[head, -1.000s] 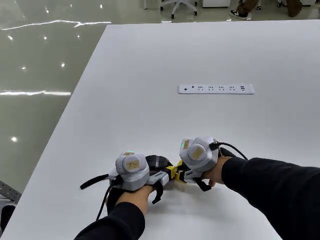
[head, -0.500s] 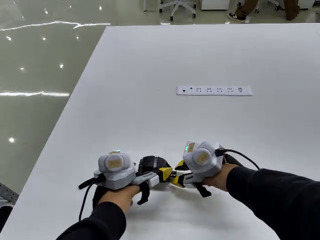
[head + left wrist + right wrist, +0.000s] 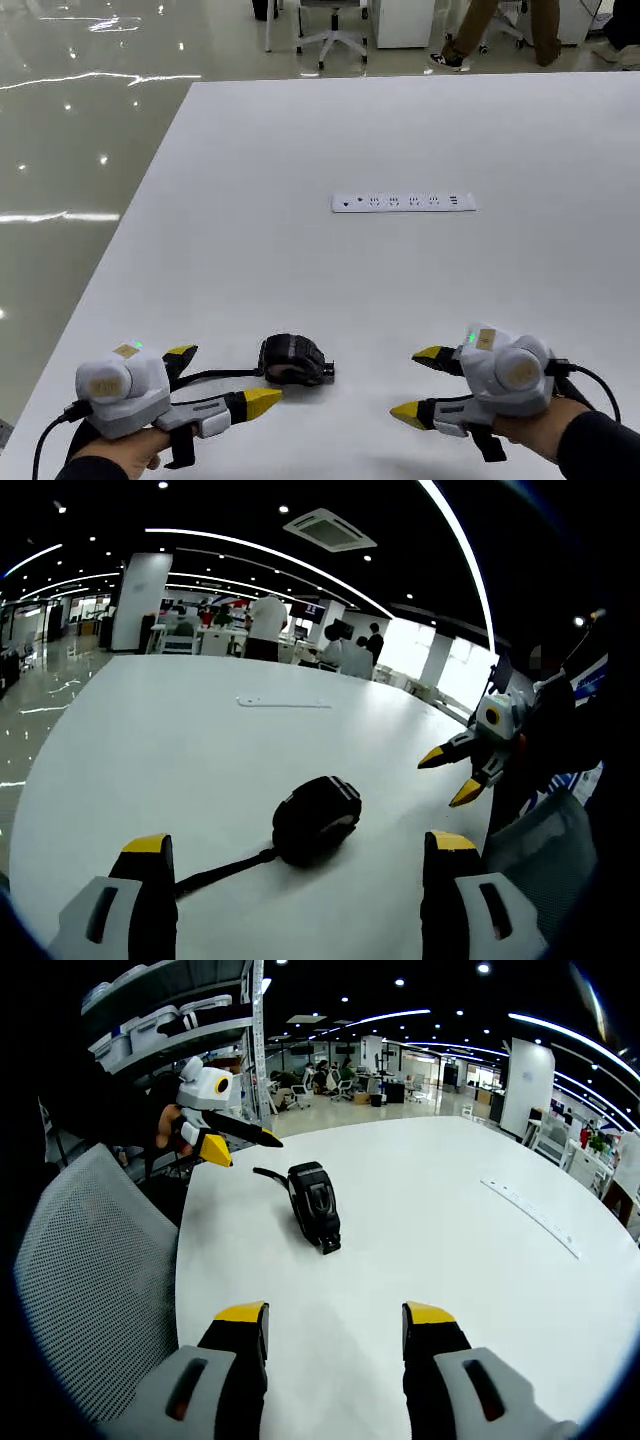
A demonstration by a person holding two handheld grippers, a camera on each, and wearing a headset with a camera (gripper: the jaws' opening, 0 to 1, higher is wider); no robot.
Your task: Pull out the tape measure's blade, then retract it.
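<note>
White power strip (image 3: 404,203) lying flat well ahead of your left gripper (image 3: 225,375) and right gripper (image 3: 412,382), bare white table (image 3: 300,130) beneath both, glossy floor (image 3: 70,120) out beyond your left gripper, office chair (image 3: 335,30) and a person's legs (image 3: 478,22) past the table's far edge.

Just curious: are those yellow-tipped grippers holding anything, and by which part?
Nothing is held: the left gripper and right gripper are open, and the tape measure lies free on the table between them.

chair (image 3: 333,35): cut by top edge | power strip (image 3: 283,702): sockets too small | tape measure (image 3: 292,360): label unreadable
</note>
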